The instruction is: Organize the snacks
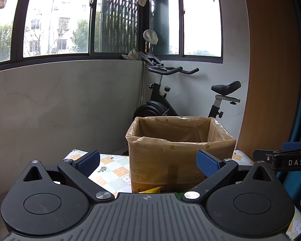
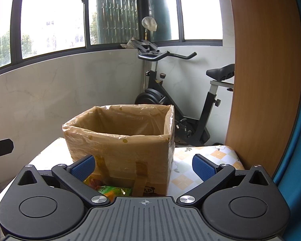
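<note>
The left gripper [image 1: 148, 163] and right gripper [image 2: 144, 167] both hover with jaws spread and empty, facing the plastic-lined brown cardboard box [image 2: 120, 140] at the far edge of the checked tablecloth [image 2: 200, 160]. Green and yellow snack packets [image 2: 110, 189] lie just before it, probably awaiting pickup.

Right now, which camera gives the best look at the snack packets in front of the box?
The right wrist view: green and orange snack packets lie in plain sight before the lined cardboard box, between the open right gripper fingers. The left wrist view shows only a yellow packet corner above the gripper body.
</note>
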Action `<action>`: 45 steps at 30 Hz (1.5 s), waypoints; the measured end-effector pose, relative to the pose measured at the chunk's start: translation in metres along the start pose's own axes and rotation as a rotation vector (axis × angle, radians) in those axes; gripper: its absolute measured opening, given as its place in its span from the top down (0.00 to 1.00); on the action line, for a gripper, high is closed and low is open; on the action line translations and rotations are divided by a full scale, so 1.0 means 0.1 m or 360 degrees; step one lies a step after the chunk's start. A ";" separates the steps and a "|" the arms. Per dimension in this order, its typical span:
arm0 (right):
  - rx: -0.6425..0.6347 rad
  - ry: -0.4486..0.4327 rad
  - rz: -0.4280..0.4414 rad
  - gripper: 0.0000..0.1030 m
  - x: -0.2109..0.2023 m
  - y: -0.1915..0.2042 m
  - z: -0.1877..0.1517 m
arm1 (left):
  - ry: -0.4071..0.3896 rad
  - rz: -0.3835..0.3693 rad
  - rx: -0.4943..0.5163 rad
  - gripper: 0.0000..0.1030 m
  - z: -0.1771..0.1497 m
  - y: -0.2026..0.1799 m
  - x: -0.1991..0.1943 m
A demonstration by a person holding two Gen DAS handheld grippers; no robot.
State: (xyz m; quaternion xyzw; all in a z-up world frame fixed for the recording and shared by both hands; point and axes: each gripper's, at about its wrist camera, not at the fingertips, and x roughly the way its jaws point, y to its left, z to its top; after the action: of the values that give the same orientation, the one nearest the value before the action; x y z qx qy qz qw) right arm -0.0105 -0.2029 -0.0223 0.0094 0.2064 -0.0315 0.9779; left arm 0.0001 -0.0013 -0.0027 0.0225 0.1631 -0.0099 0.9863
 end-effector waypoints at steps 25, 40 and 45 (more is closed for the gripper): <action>0.0124 -0.0027 0.0065 0.00 0.09 -0.08 -0.19 | 0.0026 0.0075 0.0013 0.00 -0.07 0.07 0.02; 0.0142 0.0101 0.0056 0.00 0.54 -0.01 -0.83 | 0.0187 0.0205 -0.0124 0.00 -0.51 0.50 0.34; 0.0158 0.0149 0.0073 0.00 0.64 -0.02 -0.97 | 0.0197 0.0220 -0.0105 0.00 -0.64 0.57 0.38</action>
State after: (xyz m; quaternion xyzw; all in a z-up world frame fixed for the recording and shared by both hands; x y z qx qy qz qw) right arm 0.0088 -0.2053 -0.1372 0.0642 0.2498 -0.0188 0.9660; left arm 0.0170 0.0578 -0.0731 0.0017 0.2222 0.0652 0.9728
